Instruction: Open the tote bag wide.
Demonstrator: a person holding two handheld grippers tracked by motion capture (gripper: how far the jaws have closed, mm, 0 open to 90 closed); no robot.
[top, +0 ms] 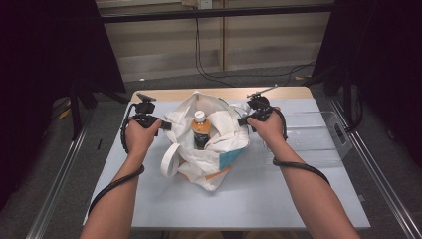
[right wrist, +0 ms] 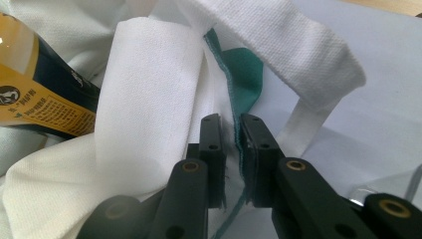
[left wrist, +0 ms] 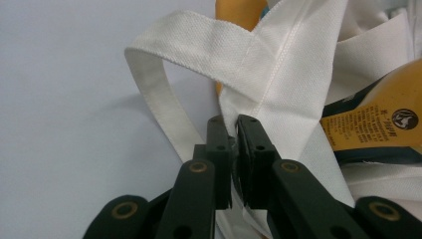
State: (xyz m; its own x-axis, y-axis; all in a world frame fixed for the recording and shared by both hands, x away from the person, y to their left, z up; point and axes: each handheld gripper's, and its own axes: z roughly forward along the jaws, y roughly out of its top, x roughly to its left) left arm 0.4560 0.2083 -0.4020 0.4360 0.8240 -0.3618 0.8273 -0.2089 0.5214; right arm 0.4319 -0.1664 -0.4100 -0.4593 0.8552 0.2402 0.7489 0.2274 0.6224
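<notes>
A white cloth bag was seen lying in the middle of the table, its mouth pulled open from both sides. The bag's left rim was pinched by the left gripper, jaws clamped tight on the fabric just beside a looping handle. On the opposite side, the teal-lined edge was clenched by the right gripper, cloth trapped between its jaws. A bottle with an orange label and white cap was seen standing upright inside the bag, between the two grippers. A clear plastic tray was seen resting on the table just to the right of the bag.
</notes>
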